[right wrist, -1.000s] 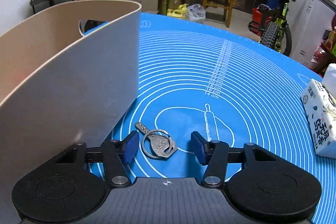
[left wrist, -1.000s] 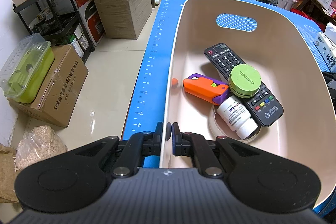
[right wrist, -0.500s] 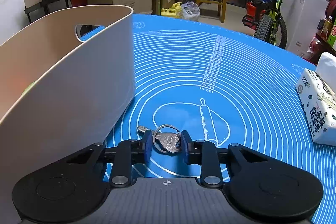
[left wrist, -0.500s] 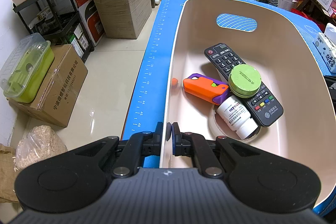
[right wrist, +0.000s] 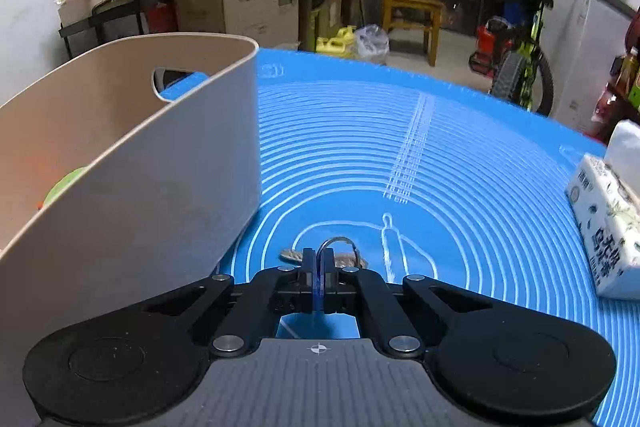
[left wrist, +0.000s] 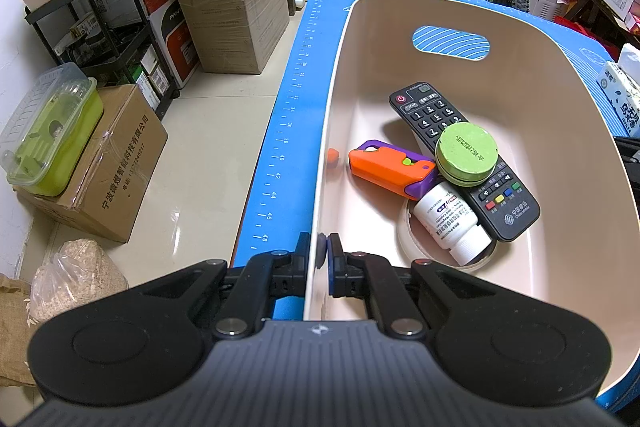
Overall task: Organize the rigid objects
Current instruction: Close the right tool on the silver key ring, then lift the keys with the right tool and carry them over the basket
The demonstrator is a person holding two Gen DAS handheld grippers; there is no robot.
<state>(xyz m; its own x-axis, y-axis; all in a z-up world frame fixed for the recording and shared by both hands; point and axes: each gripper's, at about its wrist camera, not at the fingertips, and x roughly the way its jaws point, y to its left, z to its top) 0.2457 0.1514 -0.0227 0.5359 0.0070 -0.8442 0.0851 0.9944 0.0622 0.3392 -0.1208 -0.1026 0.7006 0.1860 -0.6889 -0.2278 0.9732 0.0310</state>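
Left gripper (left wrist: 318, 259): pinching the near-left rim of the beige bin (left wrist: 336, 99); hold steady.
Bin contents: remote (left wrist: 424, 111), green tin (left wrist: 466, 153), orange case (left wrist: 384, 167), pill bottle (left wrist: 444, 223).
Right gripper (right wrist: 318, 269): jaws just closed, nipping the key ring (right wrist: 338, 247) beside the bin's right wall.
Advice: lift straight, clear the rim, release low inside.
Risk: thin ring slipping.

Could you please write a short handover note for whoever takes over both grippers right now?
Left gripper: shut on the near rim of the beige plastic bin, steadying it.
Right gripper: its fingers have just closed on the silver keys on a ring, lying on the blue silicone mat beside the bin.
Done: black remote, green round tin, orange-purple toy, white pill bottle are binned.
Left: lift keys into bin.
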